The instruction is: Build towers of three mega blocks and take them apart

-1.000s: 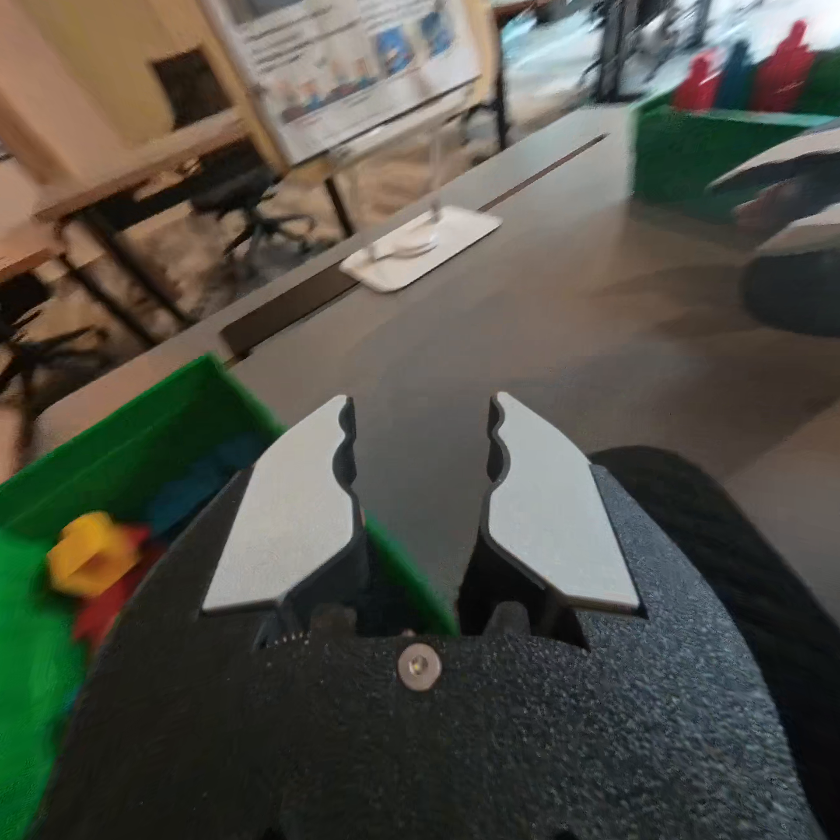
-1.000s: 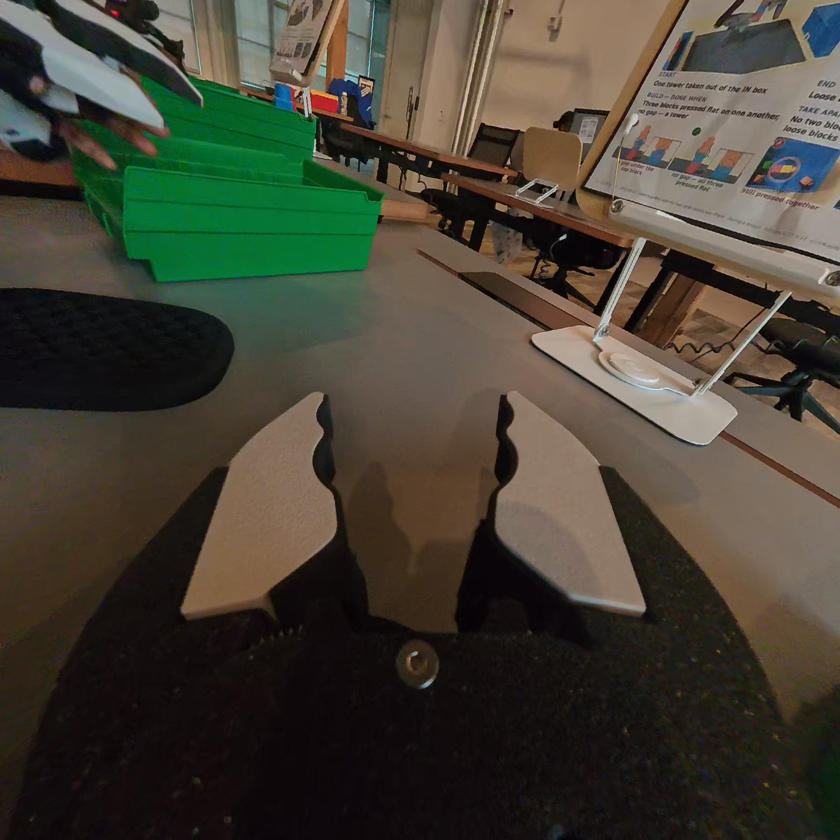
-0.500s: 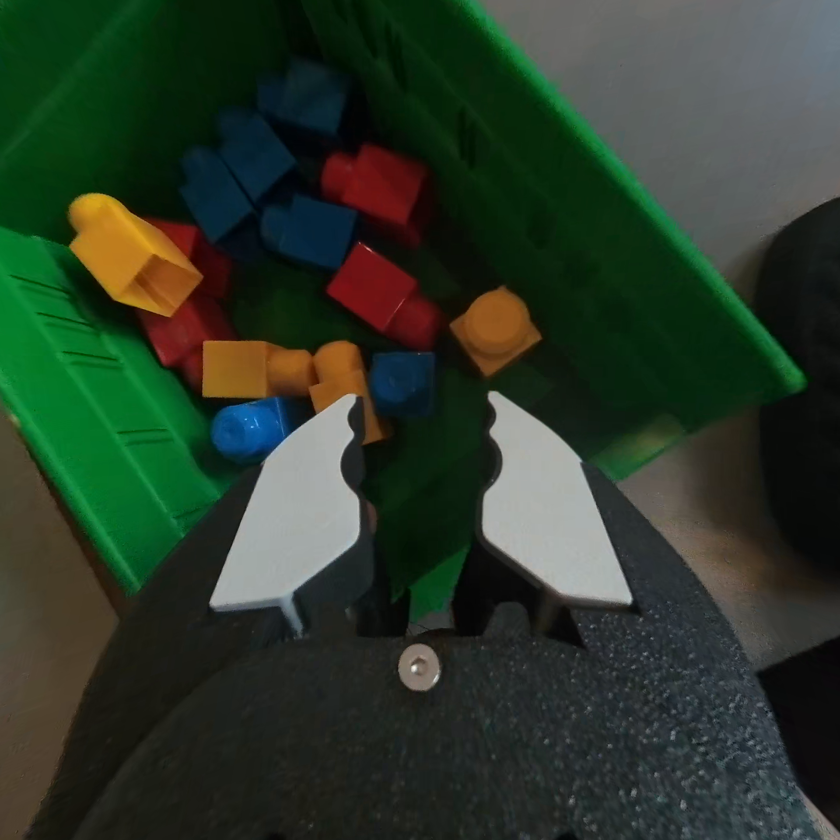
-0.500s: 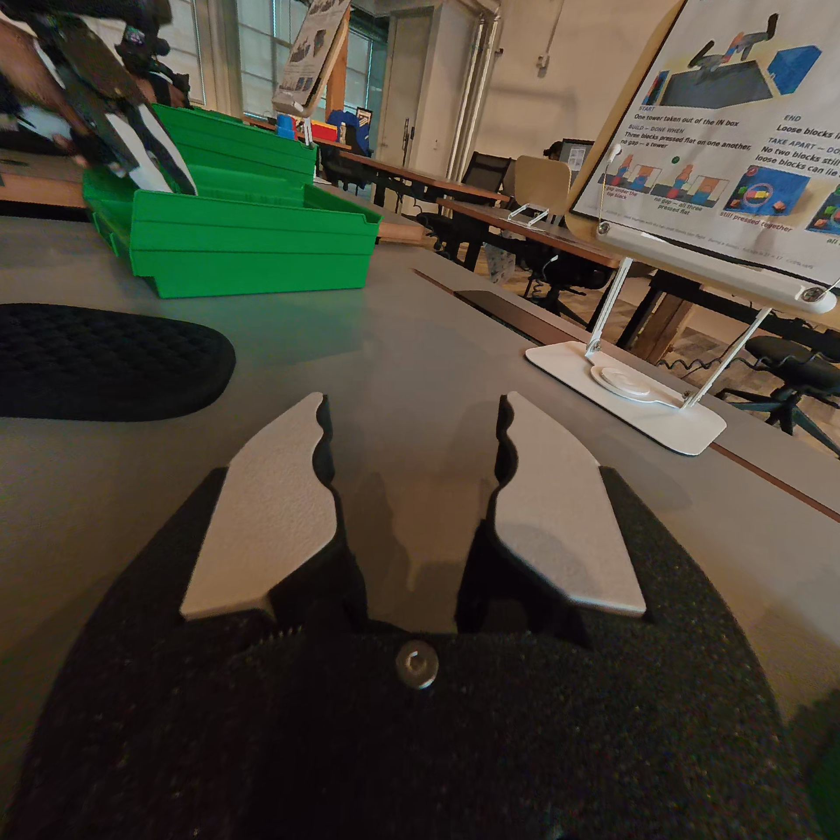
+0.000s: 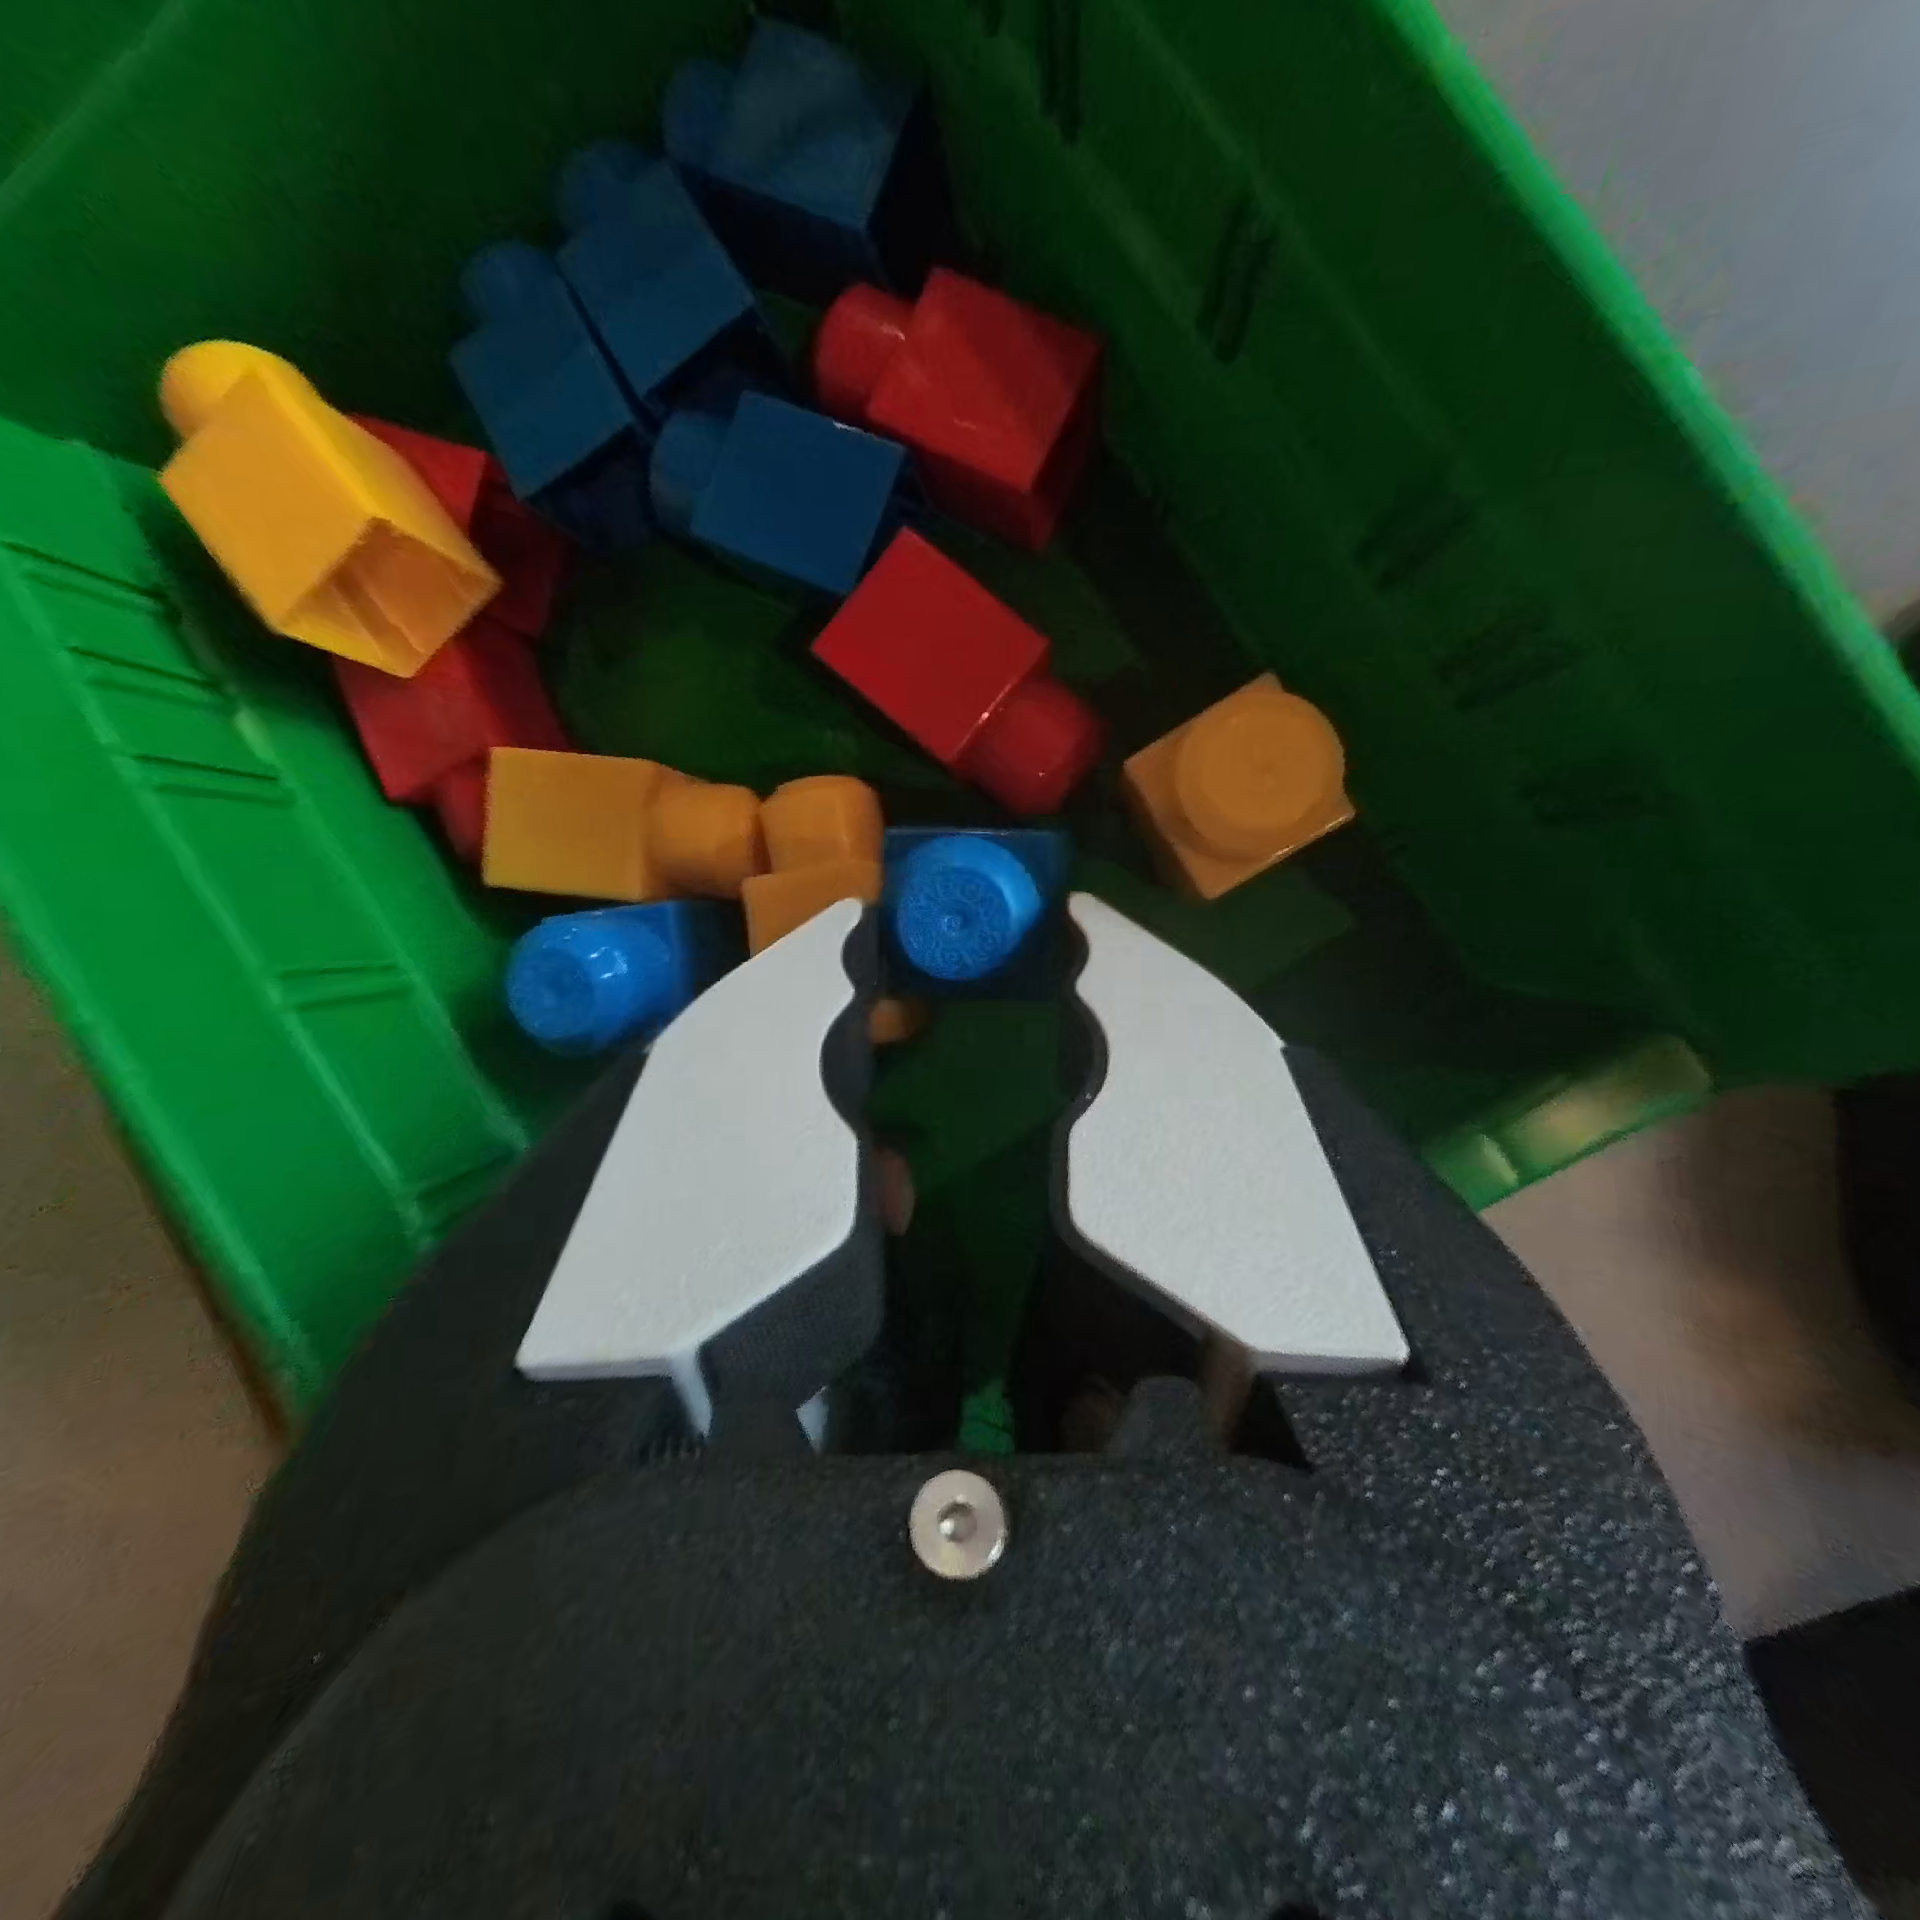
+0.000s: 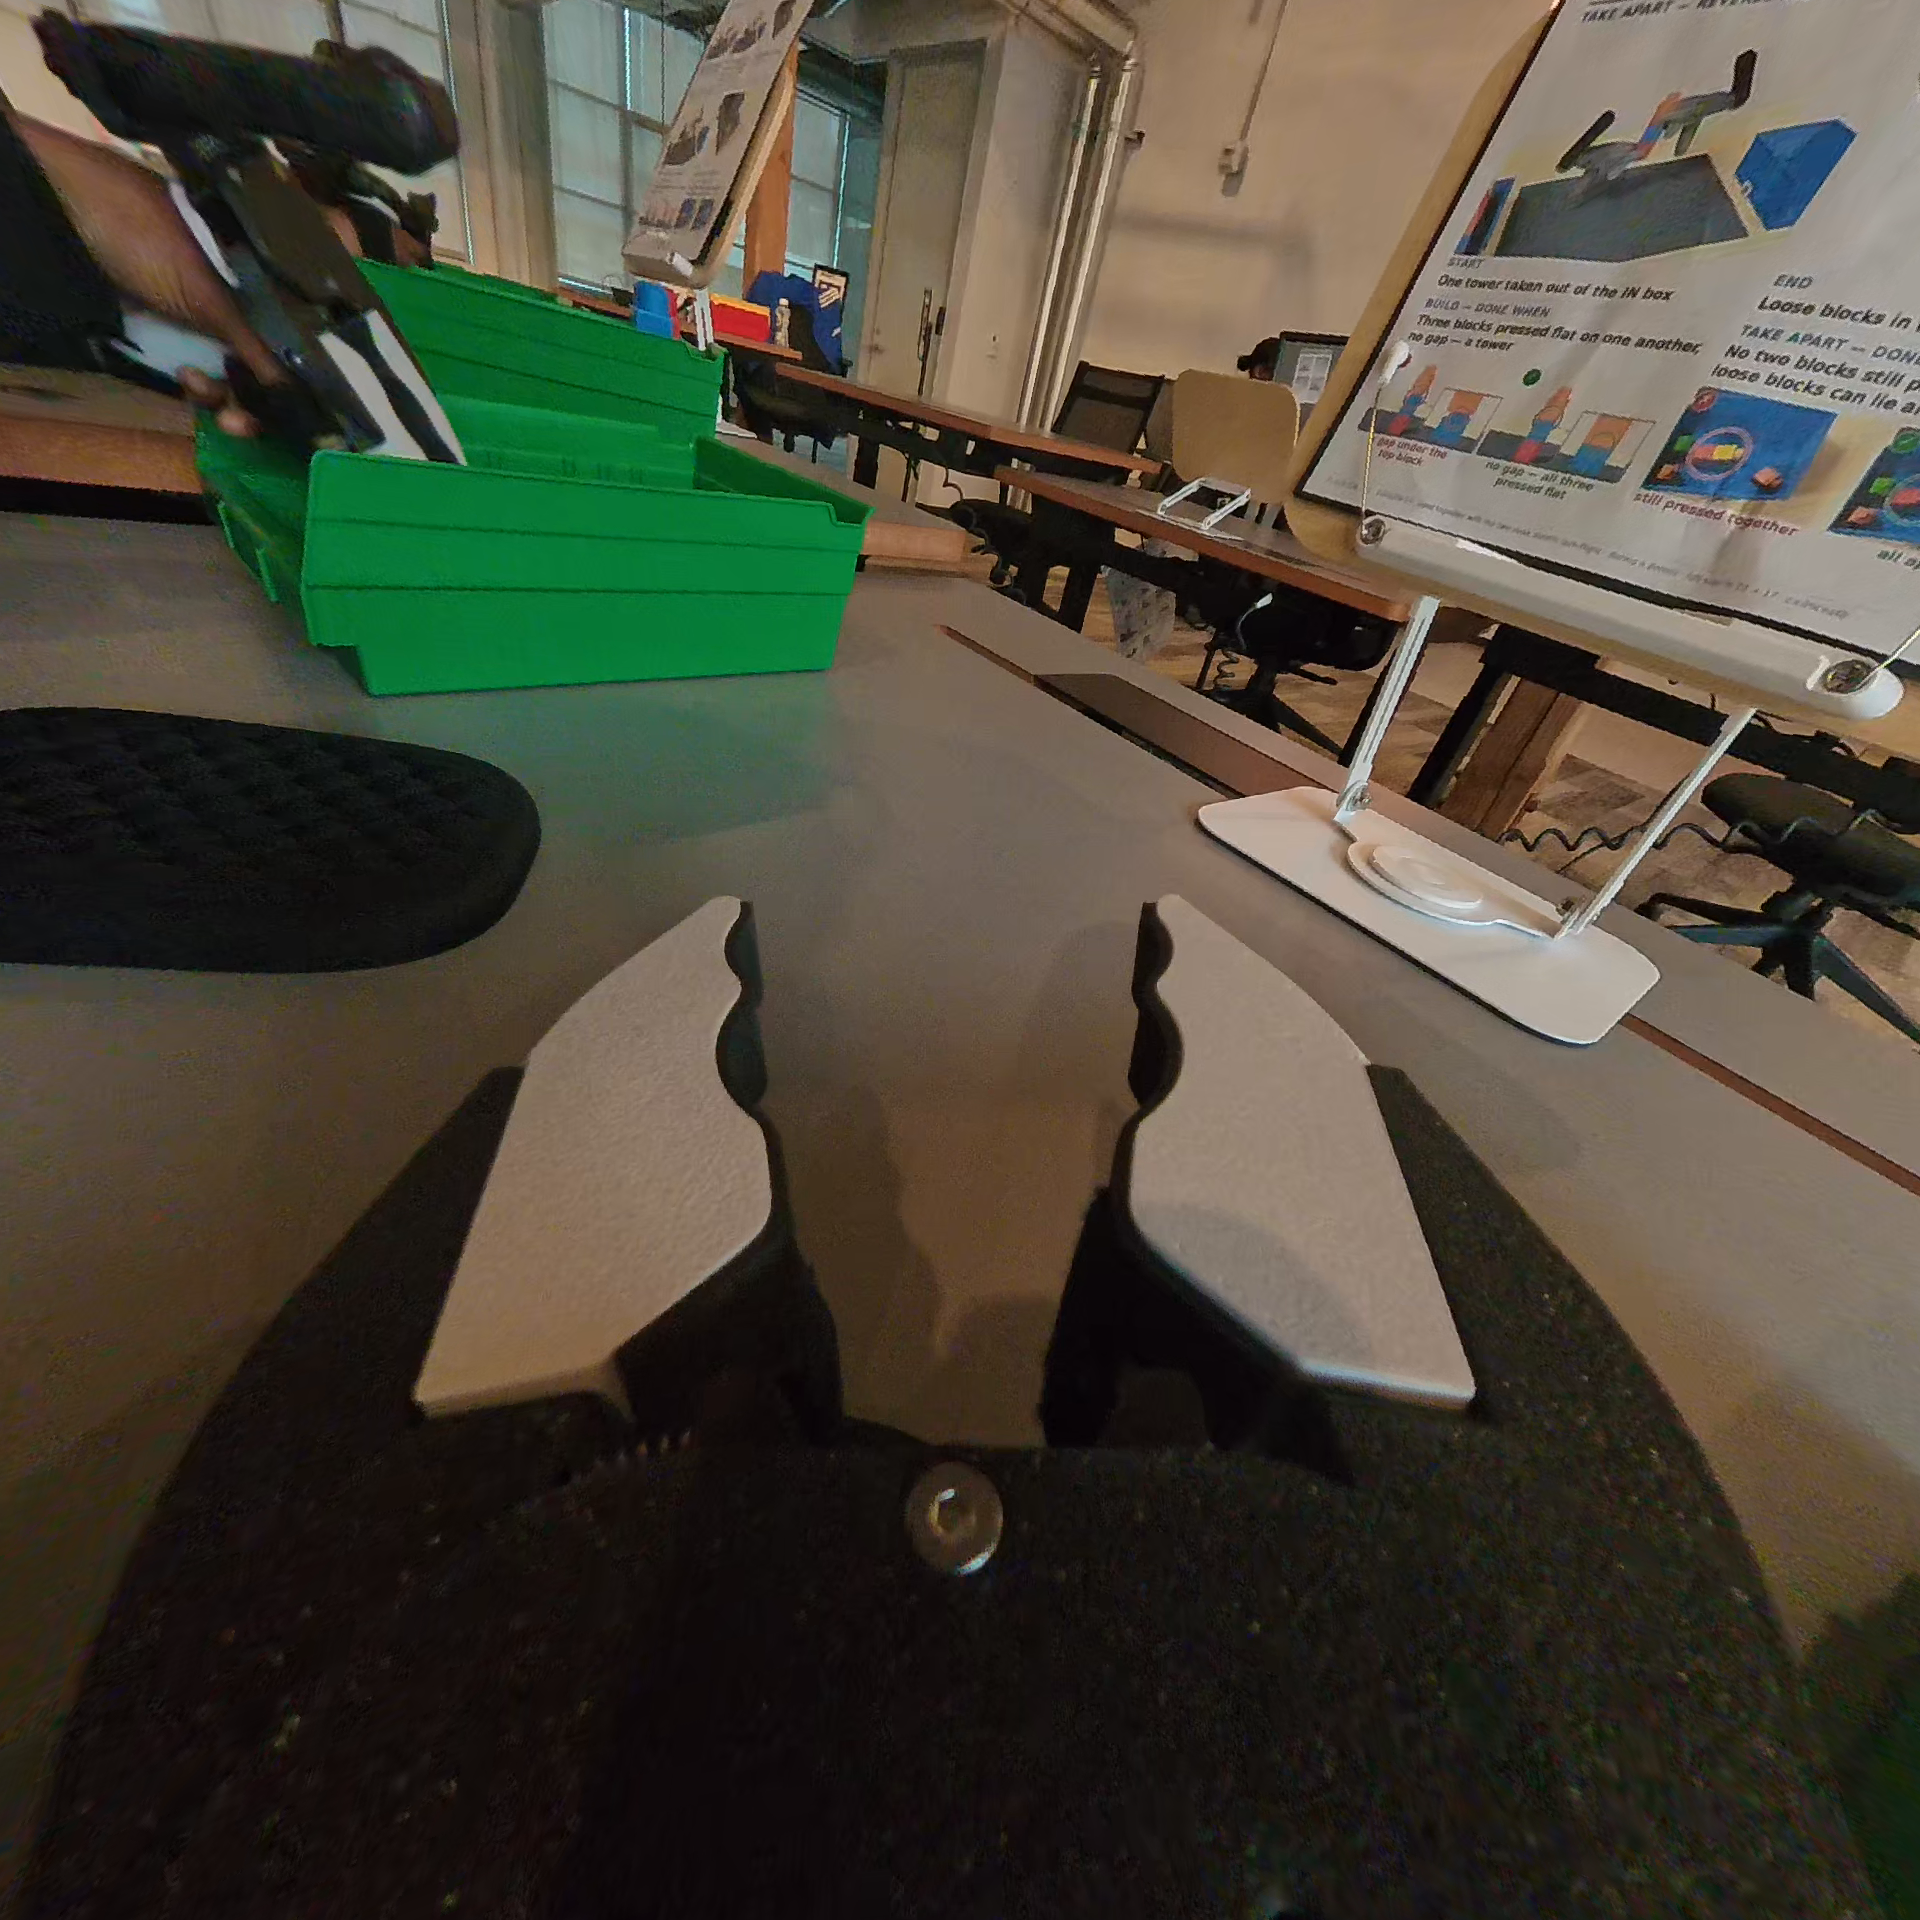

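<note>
Left wrist view looks down into a green plastic bin (image 5: 260,1018) holding a loose heap of red, blue and yellow-orange mega blocks. The left gripper (image 5: 966,914) reaches into the near end of the bin, its two pale grey fingers (image 5: 727,1122) set narrowly on either side of a blue mega block (image 5: 971,920) whose round stud faces the camera. The fingertips sit right at the block's sides, but whether they press on it cannot be told. Just left of it lie a second blue block on its side (image 5: 582,977) and two orange blocks (image 5: 613,826). To the right an orange block (image 5: 1242,795) sits stud up, with a red block (image 5: 945,665) beyond it, and a yellow block (image 5: 312,499) is tipped against the left wall with its hollow base showing. Dark blue blocks (image 5: 644,312) are piled at the far end.

In the right wrist view, the right gripper (image 6: 945,914) sits low over the grey table (image 6: 935,810), its jaws spread wide with nothing between them. A black textured mat (image 6: 229,831) lies to the near left, and a white stand holding an instruction poster (image 6: 1434,894) is on the right
</note>
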Motion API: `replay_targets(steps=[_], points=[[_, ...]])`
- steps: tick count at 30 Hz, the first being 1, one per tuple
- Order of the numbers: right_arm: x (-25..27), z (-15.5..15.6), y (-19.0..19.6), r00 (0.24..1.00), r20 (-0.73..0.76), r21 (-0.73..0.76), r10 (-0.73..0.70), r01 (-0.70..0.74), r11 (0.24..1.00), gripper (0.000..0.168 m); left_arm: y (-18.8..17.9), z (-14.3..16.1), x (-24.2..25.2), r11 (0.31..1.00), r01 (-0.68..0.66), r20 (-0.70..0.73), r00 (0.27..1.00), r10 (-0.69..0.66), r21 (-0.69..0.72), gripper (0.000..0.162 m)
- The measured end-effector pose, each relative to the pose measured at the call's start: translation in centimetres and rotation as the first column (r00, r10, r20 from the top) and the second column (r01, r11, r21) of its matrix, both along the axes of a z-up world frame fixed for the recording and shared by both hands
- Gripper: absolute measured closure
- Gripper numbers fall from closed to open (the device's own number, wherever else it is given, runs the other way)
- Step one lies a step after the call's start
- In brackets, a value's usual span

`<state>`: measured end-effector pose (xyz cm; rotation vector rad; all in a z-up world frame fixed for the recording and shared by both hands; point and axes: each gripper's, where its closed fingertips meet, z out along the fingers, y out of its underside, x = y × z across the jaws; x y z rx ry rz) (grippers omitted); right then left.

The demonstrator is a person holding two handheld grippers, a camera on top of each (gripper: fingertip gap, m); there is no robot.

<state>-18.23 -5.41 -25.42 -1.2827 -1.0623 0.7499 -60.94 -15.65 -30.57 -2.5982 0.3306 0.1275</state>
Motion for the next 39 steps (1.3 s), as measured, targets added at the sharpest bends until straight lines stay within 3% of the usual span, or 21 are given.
replay_targets(steps=[7,12,19,26,29,39], points=[[-0.1,-0.1,0.0,1.000,0.009,0.001,0.001,-0.001,1.000,0.100,0.9,8.5,2.2,0.978,0.043,-0.098,0.995,-0.024,0.203,0.131],[-0.2,-0.3,-0.1,1.000,0.025,0.005,0.005,-0.005,1.000,0.100,2.9,11.9,11.9,0.901,0.332,-0.074,0.943,-0.325,0.279,0.132],[0.0,-0.2,0.1,1.000,0.005,-0.014,0.003,-0.003,1.000,0.101,5.0,6.7,26.9,0.710,0.678,-0.033,0.727,-0.686,0.192,0.131],[0.1,-0.1,0.1,1.000,-0.006,-0.016,0.002,-0.002,1.000,0.103,4.8,0.8,34.6,0.524,0.842,0.037,0.524,-0.851,0.128,0.131],[0.0,-0.2,0.1,1.000,0.001,-0.020,0.004,-0.004,1.000,0.103,4.2,-0.3,35.4,0.495,0.864,0.047,0.493,-0.869,0.092,0.131],[-0.1,-0.4,0.1,1.000,0.013,-0.016,0.006,-0.006,1.000,0.103,4.0,-1.3,35.5,0.502,0.864,0.043,0.501,-0.865,0.037,0.131]])
